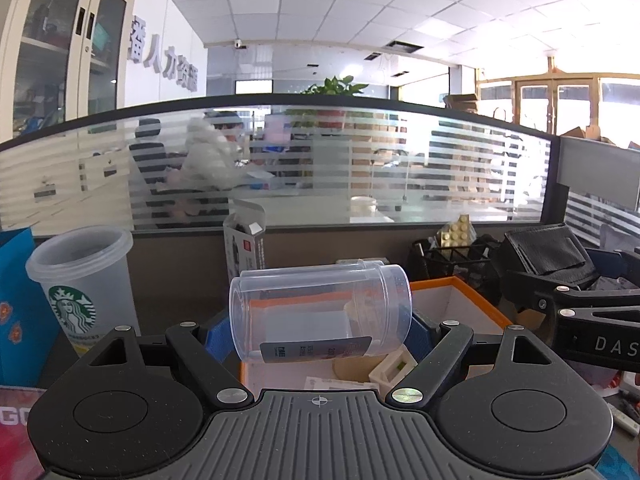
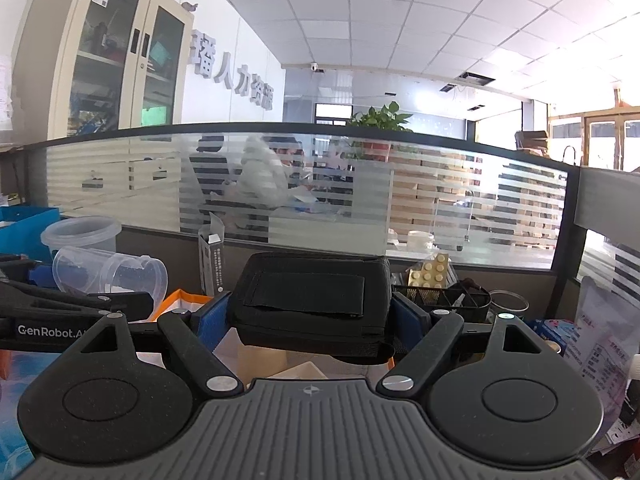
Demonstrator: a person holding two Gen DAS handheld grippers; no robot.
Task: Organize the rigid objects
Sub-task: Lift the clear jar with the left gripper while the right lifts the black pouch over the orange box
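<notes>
Crowding the middle of both views are the two held things: the left gripper has its blue-padded fingers closed part-way on a clear plastic jar lying on its side, and the right gripper has its fingers closed part-way on a black pouch with a flap across its front. Each hangs above an orange-rimmed box, which sits at centre below the jar in the left view. Inside that box lie a pale block, a round tan piece and some paper. At lower left of the left view stands a frosted Starbucks cup, upright, beside a blue bag. Behind the jar an opened small carton stands upright. To the right a black mesh organiser holds a yellow studded plate; in the right view a round tin sits just beside it, and a printed packet leans at the right edge. The surface is cluttered and backed by a grey divider topped with striped frosted glass. Beyond the glass a person in a pale coat sits at a desk. A glass-door cabinet fills the upper left, a potted plant rises above the divider, and a tiled ceiling spans the top.
</notes>
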